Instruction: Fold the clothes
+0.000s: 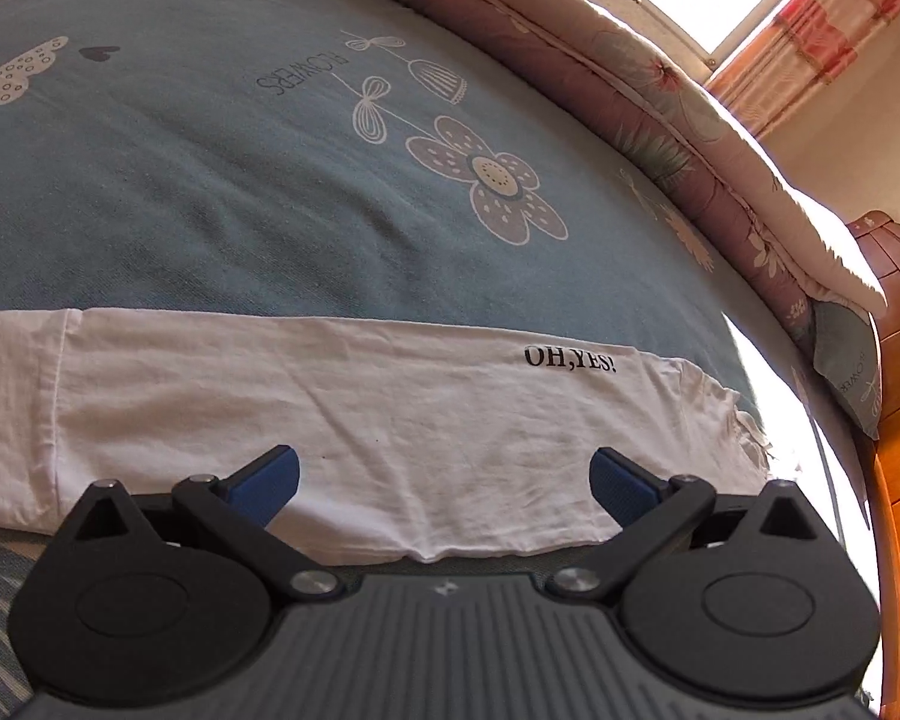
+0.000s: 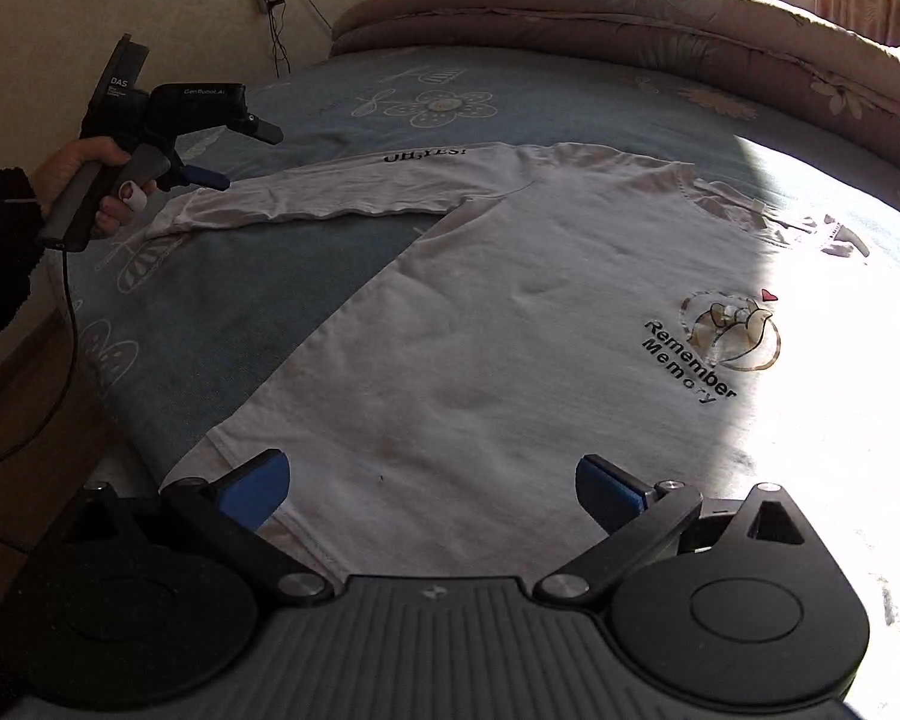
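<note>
A: Where does the white long-sleeved shirt (image 2: pixel 510 312) lie?

B: Flat on the bed's blue flowered sheet (image 1: pixel 210 180), front up, with a "Remember Memory" print (image 2: pixel 690 369) on the chest. One sleeve (image 1: pixel 342 414) stretches sideways, lettered "OH,YES!" (image 1: pixel 570 357).

A: And the left tongs (image 1: pixel 444 480)?

B: Spread wide and released, blue pads apart, nothing between them. They hover over the sleeve's near edge. In the right wrist view the left tongs (image 2: pixel 243 153) sit by the sleeve's cuff end, gripped by a hand (image 2: pixel 84 174) in a dark fuzzy sleeve (image 2: pixel 0 222).

A: The right tongs (image 2: pixel 432 489)?

B: Also released, blue fingers (image 2: pixel 258 489) wide, poised above the shirt's hem near its corner. Whether they touch the cloth cannot be told.

A: Anything else?

B: A rolled pink floral quilt (image 2: pixel 630 18) along the far side of the bed, and bright sunlight across the shirt's right half.
</note>
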The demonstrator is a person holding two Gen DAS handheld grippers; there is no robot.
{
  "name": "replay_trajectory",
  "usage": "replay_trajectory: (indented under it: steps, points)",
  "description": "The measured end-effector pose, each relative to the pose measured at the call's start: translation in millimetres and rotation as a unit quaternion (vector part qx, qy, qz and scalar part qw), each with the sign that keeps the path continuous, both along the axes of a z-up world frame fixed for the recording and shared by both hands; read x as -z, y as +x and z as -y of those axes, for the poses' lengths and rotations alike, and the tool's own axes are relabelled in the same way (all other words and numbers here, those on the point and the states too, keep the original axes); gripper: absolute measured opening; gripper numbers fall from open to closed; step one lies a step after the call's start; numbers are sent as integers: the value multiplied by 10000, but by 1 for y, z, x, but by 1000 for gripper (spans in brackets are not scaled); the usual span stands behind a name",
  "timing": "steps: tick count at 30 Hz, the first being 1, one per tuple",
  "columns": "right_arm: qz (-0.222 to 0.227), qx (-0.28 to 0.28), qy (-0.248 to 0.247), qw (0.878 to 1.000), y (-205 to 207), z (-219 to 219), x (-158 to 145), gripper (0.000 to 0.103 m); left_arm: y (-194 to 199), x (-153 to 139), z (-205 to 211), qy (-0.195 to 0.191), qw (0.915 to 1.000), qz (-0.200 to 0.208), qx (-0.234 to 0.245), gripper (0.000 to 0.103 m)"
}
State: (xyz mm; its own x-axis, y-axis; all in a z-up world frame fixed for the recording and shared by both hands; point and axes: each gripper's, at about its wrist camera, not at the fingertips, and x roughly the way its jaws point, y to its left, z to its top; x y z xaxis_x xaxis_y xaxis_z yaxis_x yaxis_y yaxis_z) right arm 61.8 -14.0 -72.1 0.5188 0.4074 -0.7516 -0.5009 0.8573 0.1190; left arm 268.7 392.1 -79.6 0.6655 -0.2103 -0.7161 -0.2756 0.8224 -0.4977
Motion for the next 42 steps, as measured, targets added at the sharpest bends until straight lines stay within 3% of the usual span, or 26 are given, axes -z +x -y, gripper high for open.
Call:
replay_trajectory:
  steps: [4, 7, 11, 14, 17, 21, 23, 27, 30, 35, 38, 42]
  points:
    - [-74, -66, -87, 9999, -3, -13, 0, 103, -19, 23, -10, -179, 9998, 88, -12, 102]
    - [-113, -11, -132, 9998, -2, -12, 1, 103, -36, 16, -28, 182, 9994, -64, -273, 102]
    - [-166, 14, -149, 9997, 1, -14, 5, 103, -45, 2, -55, 163, 9977, 21, -658, 102]
    - [-196, 9, -178, 9996, 2, -16, 7, 103, -40, 1, -57, 118, 9981, 156, -581, 102]
    - [-166, -59, -299, 9994, -1, -20, 8, 103, -35, 14, -57, 201, 9970, -128, -734, 102]
    - [-81, 35, -462, 9989, -2, -13, 8, 103, -39, 9, -53, 303, 9947, -130, -976, 102]
    - [-43, 165, -627, 9979, -2, -5, 9, 103, -37, -1, -37, 634, 9953, -216, -703, 102]
    - [86, 449, -1017, 9938, -9, 21, 14, 103, -35, -21, 25, 1108, 9929, -127, 415, 102]
    - [-32, 850, -1189, 9893, -15, 51, 23, 103, -35, -35, 91, 1386, 9805, 140, 1386, 102]
    - [-210, 1402, -1183, 9828, -26, 94, 39, 103, -37, -44, 207, 1600, 9422, 568, 2888, 102]
    - [-402, 1611, -1053, 9805, -28, 108, 53, 103, -43, -39, 261, 1639, 9196, 734, 3494, 102]
    - [-318, 1682, -801, 9820, -33, 118, 64, 103, -56, -13, 301, 1714, 9032, 571, 3894, 102]
